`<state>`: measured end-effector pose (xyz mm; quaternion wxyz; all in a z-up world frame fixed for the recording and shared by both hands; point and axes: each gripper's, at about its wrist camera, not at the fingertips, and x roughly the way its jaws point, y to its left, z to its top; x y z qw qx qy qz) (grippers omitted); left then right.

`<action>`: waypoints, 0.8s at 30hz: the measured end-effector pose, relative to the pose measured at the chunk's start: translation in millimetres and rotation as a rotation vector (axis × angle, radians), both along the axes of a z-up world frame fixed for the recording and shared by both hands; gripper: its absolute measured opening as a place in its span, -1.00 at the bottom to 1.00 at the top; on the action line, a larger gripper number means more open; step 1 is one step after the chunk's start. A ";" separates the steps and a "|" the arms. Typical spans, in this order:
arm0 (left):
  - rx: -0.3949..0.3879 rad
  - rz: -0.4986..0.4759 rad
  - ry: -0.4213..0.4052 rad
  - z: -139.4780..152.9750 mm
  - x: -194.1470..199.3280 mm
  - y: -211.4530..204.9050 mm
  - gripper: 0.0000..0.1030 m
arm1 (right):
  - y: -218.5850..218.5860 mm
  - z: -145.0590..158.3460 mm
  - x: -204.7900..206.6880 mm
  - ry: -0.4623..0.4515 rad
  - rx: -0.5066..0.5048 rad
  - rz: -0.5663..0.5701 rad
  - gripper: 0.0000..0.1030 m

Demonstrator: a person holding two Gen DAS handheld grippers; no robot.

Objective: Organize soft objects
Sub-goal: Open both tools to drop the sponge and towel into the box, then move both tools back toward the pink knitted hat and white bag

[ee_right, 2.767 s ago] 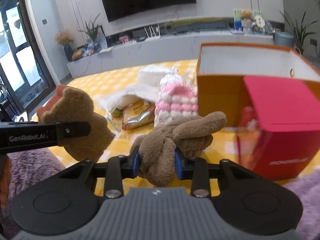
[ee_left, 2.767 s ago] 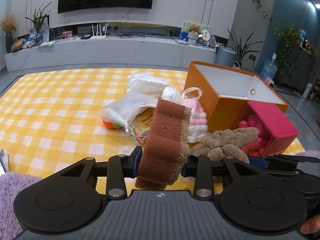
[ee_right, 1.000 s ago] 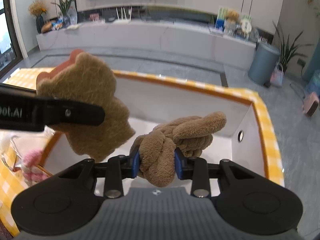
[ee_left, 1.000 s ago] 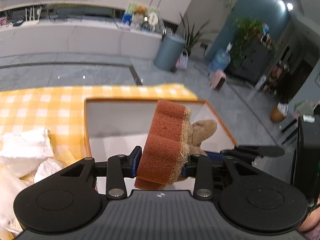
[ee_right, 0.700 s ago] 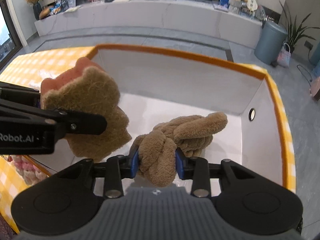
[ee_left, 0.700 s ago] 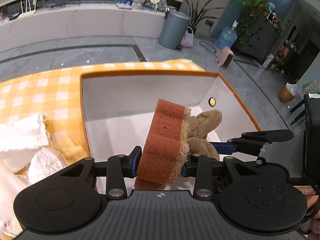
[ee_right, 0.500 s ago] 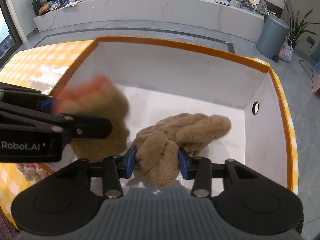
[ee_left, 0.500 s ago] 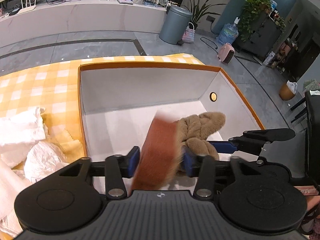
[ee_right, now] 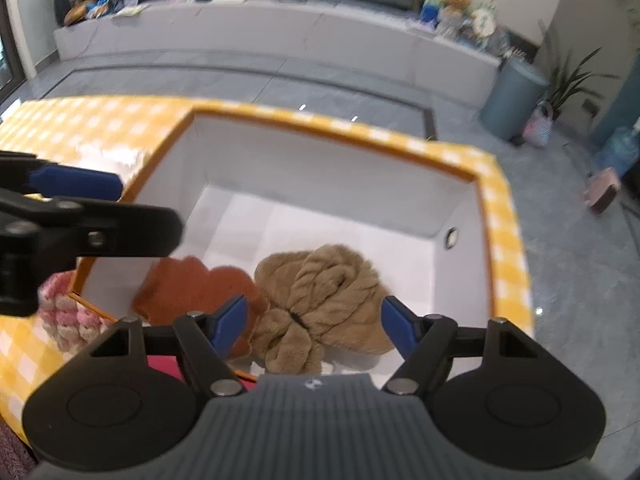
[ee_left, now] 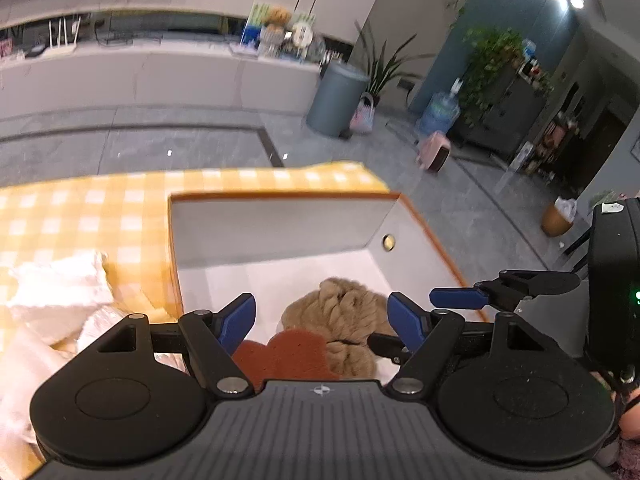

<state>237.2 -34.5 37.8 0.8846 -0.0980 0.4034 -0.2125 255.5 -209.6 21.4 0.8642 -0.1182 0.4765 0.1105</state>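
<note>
Both drops look made — the left gripper [ee_left: 322, 318] and right gripper [ee_right: 310, 326] are opening, nothing pressed between their fingers. Below and ahead of them, the brown sponge [ee_right: 192, 286] and tan plush knot [ee_right: 320, 300] lie touching inside the orange box [ee_right: 332, 140]. Best lift straight up — clear of its walls

Both grippers hang over the orange box [ee_right: 472, 176], tilted down into it. Left gripper [ee_left: 322, 316]: jaws opening, wide apart, nothing btwn the blue pads [ee_left: 238, 320]. Right gripper [ee_right: 310, 326]: jaws opening too, pads clear of anything (no contact visible). Seen from the right wrist, the left gripper's finger reaches in above the box's left wall.
</note>
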 end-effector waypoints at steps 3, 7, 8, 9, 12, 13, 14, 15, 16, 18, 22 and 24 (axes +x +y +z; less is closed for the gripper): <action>-0.006 0.000 -0.040 16.5 -16.2 1.6 0.71 | 1.7 19.7 -16.8 -0.055 -0.001 -0.008 0.42; -0.009 -0.005 -0.087 33.0 -38.7 2.1 0.71 | 4.9 43.7 -50.4 -0.142 0.049 -0.032 0.42; -0.010 -0.006 -0.097 36.3 -46.0 3.5 0.71 | 5.9 47.6 -58.4 -0.161 0.062 -0.034 0.42; -0.011 -0.008 -0.110 38.6 -53.5 5.4 0.71 | 7.2 51.5 -68.6 -0.181 0.077 -0.036 0.42; -0.002 -0.012 -0.150 44.6 -79.0 9.8 0.71 | 12.9 58.6 -101.4 -0.234 0.128 -0.038 0.42; 0.003 -0.013 -0.165 46.6 -86.9 13.2 0.71 | 15.2 59.8 -113.1 -0.251 0.148 -0.039 0.42; 0.009 -0.012 -0.182 47.2 -95.8 15.8 0.71 | 17.6 60.3 -123.4 -0.264 0.162 -0.037 0.42; 0.017 -0.009 -0.196 48.3 -104.5 17.8 0.71 | 20.1 60.0 -133.6 -0.278 0.174 -0.037 0.42; 0.026 -0.004 -0.212 48.2 -112.8 20.2 0.71 | 23.5 58.9 -145.1 -0.295 0.185 -0.039 0.42; 0.038 0.007 -0.246 47.5 -128.5 25.7 0.71 | 29.0 55.6 -161.9 -0.317 0.202 -0.051 0.47; 0.048 0.035 -0.276 41.5 -155.6 38.2 0.71 | 36.6 45.5 -198.7 -0.376 0.274 -0.122 0.69; 0.049 0.061 -0.284 35.7 -166.8 44.4 0.71 | 40.6 38.2 -213.5 -0.385 0.293 -0.150 0.69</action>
